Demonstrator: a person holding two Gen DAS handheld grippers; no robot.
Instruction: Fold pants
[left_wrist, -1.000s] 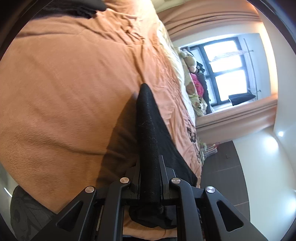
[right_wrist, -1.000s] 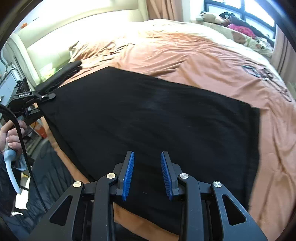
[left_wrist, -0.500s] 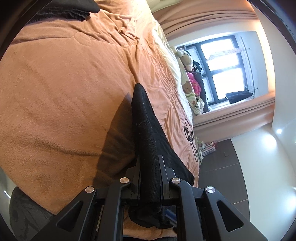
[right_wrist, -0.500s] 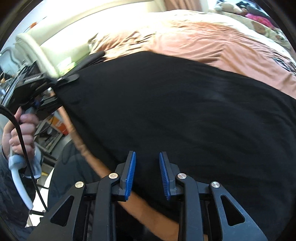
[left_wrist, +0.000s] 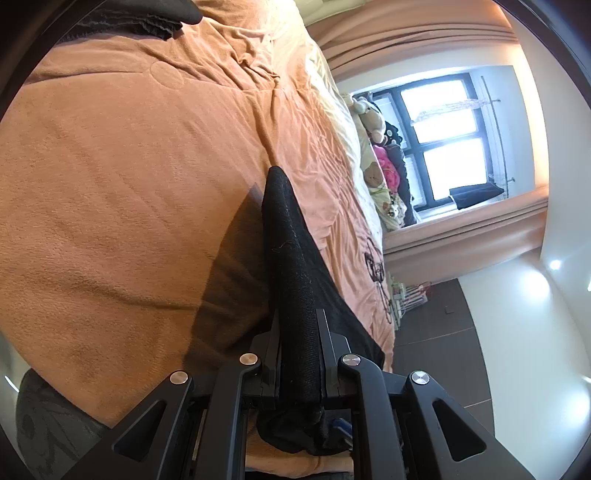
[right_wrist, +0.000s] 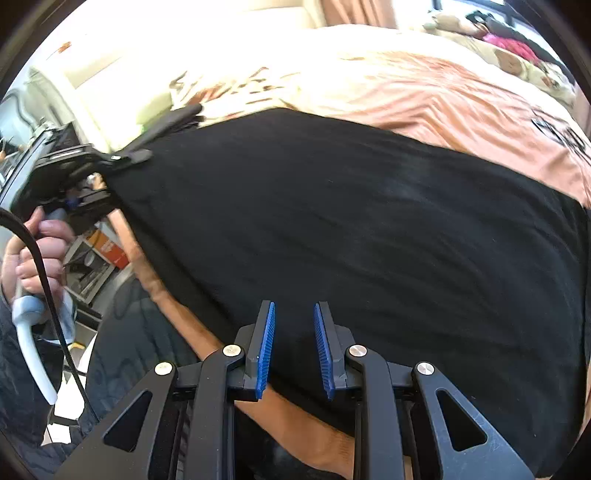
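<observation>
The black knit pants (right_wrist: 351, 229) lie spread flat across the bed's peach fleece blanket (left_wrist: 122, 177) — one corner raised, clamped tight in the left gripper (left_wrist: 297, 354). The right gripper (right_wrist: 293, 347), blue ribbed pads (right_wrist: 266, 343) apart with nothing between them, hovers just over the near edge of the fabric.

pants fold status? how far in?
Early. Done: black pants lie spread flat on the orange bedspread. In hand: left gripper is clamped on one corner; right gripper hovers over the near edge, pads apart, nothing between them. Left: grip that edge and make the fold; no fold is visible.
</observation>
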